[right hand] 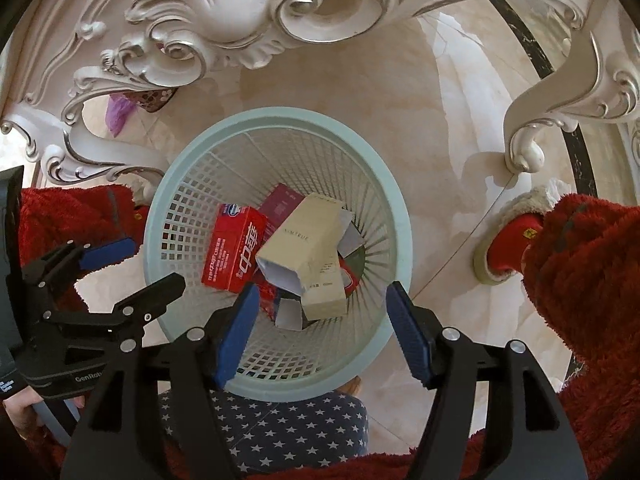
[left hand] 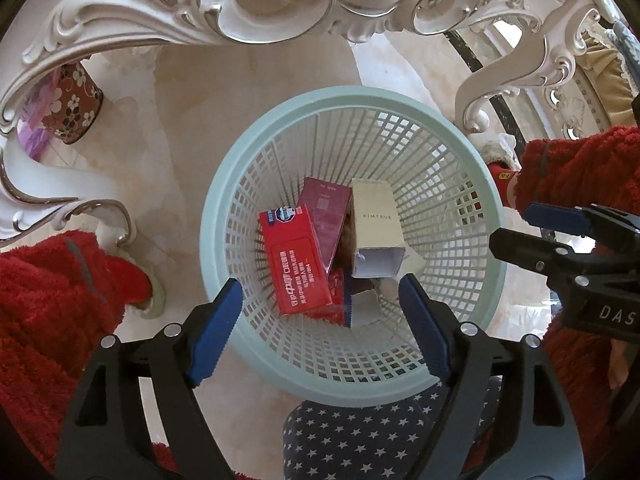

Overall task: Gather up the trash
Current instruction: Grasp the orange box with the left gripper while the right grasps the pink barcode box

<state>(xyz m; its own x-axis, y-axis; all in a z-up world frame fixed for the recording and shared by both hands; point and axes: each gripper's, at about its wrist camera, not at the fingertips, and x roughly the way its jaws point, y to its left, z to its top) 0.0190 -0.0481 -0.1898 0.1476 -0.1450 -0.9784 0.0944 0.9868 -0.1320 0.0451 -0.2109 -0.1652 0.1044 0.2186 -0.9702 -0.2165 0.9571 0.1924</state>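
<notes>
A pale blue mesh waste basket [left hand: 224,184] stands on the marble floor below both grippers; it also shows in the right wrist view [right hand: 400,216]. Inside lie a red carton [left hand: 298,268] [right hand: 234,254], a maroon carton [left hand: 326,216] [right hand: 280,202], a cream "KIMTRUE" carton [left hand: 376,224] [right hand: 308,248] and other scraps. My left gripper [left hand: 320,324] is open and empty above the basket's near rim. My right gripper [right hand: 320,320] is open and empty above the basket; it appears at the right of the left view [left hand: 520,232].
An ornate white carved table leg and apron [left hand: 280,4] arch over the floor behind the basket. A floral bin with a purple bag [left hand: 68,104] stands at the left. Red fluffy sleeves and slippers [right hand: 516,240] flank the basket. A star-patterned cloth [left hand: 360,440] lies just below it.
</notes>
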